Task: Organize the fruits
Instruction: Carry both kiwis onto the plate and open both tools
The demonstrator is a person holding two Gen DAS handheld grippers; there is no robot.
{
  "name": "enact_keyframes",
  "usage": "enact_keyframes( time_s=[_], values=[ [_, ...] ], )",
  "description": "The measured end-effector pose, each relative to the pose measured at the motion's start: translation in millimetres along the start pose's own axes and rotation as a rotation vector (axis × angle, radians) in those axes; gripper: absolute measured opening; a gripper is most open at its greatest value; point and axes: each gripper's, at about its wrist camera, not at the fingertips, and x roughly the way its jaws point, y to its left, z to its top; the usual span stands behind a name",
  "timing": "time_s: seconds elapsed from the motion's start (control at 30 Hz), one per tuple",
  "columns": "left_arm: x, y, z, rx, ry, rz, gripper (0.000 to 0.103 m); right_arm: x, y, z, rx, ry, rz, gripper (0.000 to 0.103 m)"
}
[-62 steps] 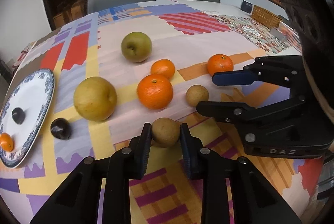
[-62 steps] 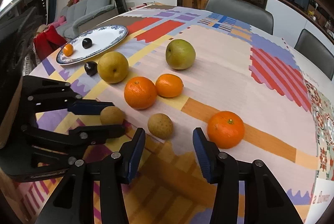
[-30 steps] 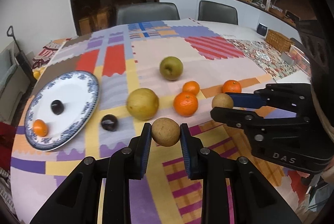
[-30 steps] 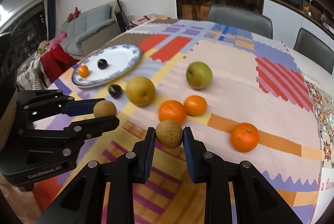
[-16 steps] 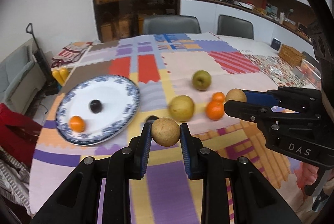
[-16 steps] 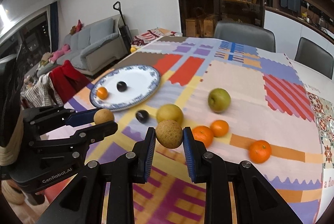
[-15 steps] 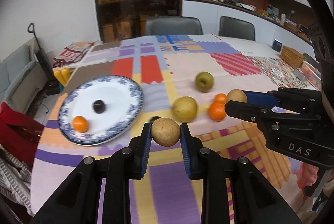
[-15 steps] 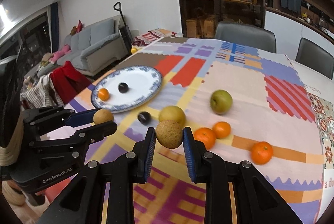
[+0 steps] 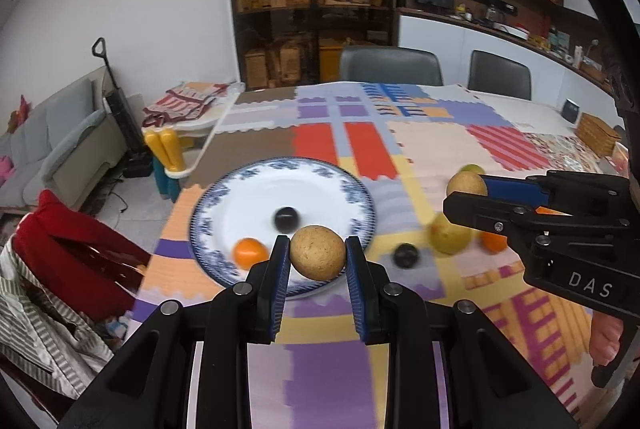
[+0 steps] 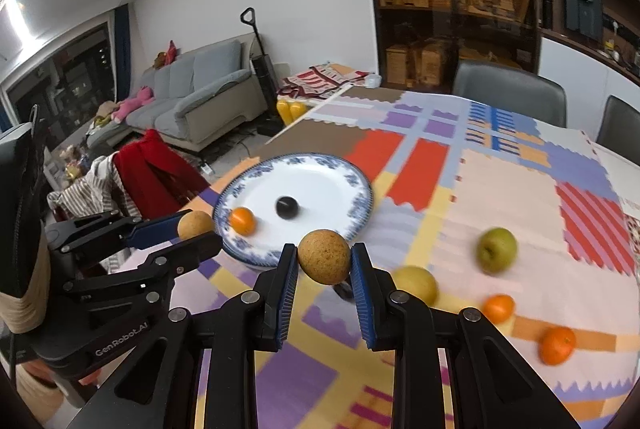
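Since a second ago we swung both grippers toward plate (image 9: pixel 362 197) | left gripper (image 9: pixel 317 257) clamps brown fruit (image 9: pixel 317 251) at frame centre above plate's near rim; right gripper (image 10: pixel 325 263) clamps second brown fruit (image 10: pixel 324 256) | lower onto bare porcelain, then release gently.

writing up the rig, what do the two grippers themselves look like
Both are black plastic with silver screws and ribbed blue pads. The right gripper carries white "DAS" lettering; the left gripper reads "GenRobot.AI", with tan wrapping at its base. No cables or sleeves are visible.
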Motion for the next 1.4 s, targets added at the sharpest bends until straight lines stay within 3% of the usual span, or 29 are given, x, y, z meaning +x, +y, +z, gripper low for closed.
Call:
enact_keyframes(
  time_s=[0.4, 0.83, 1.2, 1.4],
  values=[
    [53.6, 57.6, 21.4, -0.023, 0.070, 0.007, 0.027, 69.8, 22.0, 41.0, 0.005, 0.077, 0.016, 0.028],
    [129.6, 89.6, 36.8, -0.047, 0.225, -0.007, 0.027, 156.3, 15.9, 49.9, -0.015, 0.247, -0.091, 0.028],
    [156.7, 91.1, 31.3, -0.054, 0.297, -0.018, 0.027, 174.0, 9.1, 45.3, 0.027, 0.281, -0.093, 0.028],
    [151.2, 90.3, 32.1, -0.054, 0.297, -0.007, 0.037, 170.8, 9.4, 45.5, 0.027, 0.266, -0.080, 0.030]
  ],
)
